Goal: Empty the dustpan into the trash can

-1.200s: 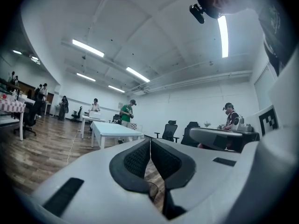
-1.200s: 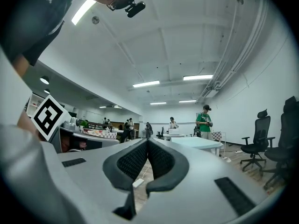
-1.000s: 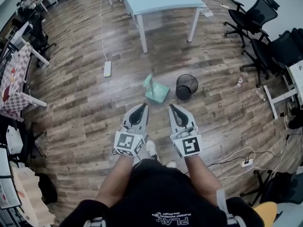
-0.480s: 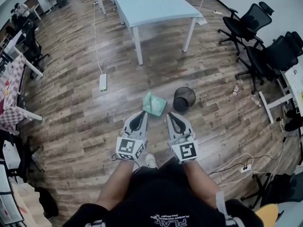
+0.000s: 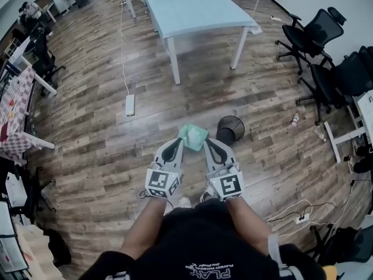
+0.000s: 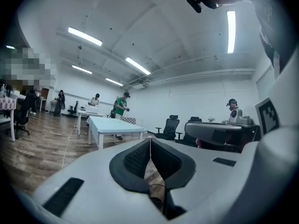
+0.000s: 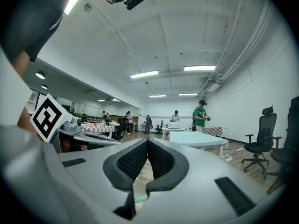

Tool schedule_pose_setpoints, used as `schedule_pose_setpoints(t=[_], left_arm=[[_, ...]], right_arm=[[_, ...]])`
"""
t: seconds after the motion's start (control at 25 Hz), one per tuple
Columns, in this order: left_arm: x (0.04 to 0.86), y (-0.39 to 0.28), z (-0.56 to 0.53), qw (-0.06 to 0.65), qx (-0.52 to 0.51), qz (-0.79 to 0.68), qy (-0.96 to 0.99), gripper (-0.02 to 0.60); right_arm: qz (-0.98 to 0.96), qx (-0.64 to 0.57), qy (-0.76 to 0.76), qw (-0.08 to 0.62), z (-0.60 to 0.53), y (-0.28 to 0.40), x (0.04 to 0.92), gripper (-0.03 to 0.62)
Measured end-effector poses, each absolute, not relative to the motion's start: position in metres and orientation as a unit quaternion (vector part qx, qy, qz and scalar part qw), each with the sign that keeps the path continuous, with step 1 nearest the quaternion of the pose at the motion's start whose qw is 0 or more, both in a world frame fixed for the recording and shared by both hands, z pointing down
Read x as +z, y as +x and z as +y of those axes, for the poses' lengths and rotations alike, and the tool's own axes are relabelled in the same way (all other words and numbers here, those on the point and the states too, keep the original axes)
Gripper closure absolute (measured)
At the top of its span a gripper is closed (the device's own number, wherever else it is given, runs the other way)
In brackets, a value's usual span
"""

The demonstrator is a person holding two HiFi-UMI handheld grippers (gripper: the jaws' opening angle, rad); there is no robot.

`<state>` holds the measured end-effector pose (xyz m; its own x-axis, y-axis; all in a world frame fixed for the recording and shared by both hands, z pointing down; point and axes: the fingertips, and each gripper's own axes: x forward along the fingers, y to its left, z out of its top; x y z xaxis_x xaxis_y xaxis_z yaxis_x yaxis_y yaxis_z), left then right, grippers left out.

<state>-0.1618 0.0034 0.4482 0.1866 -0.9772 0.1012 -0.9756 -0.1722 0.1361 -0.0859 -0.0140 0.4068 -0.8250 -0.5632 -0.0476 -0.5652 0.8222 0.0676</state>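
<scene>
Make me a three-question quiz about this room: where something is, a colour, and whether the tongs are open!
1. Where is the trash can? A on the table; B on the floor beside the dustpan; C on a chair.
2. What colour is the dustpan? A red; B yellow; C green.
3. How are the left tongs and right tongs? A both shut, empty; B both wide open; C gripping the dustpan.
Answers: B, it stands on the wood; C, it looks pale green; A, each gripper view shows them closed, nothing between.
</scene>
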Motion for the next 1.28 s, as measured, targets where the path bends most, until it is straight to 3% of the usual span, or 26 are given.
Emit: schedule_pose_setpoints(t=[0.84,1.28], left_arm=[[0.474,-0.174,-0.118,0.101,0.055,-0.656,0.746,0.558],[0.531,-0.197,-0.150,0.158,0.095,-0.619,0.764,0.558]], right_arm=[[0.968,0.009,-0.250,0.027,-0.126,-0.102,0.419,0.569],[0.956,-0.007,-0.292,-0.001,-0.167,-0.129,0.447,0.569]])
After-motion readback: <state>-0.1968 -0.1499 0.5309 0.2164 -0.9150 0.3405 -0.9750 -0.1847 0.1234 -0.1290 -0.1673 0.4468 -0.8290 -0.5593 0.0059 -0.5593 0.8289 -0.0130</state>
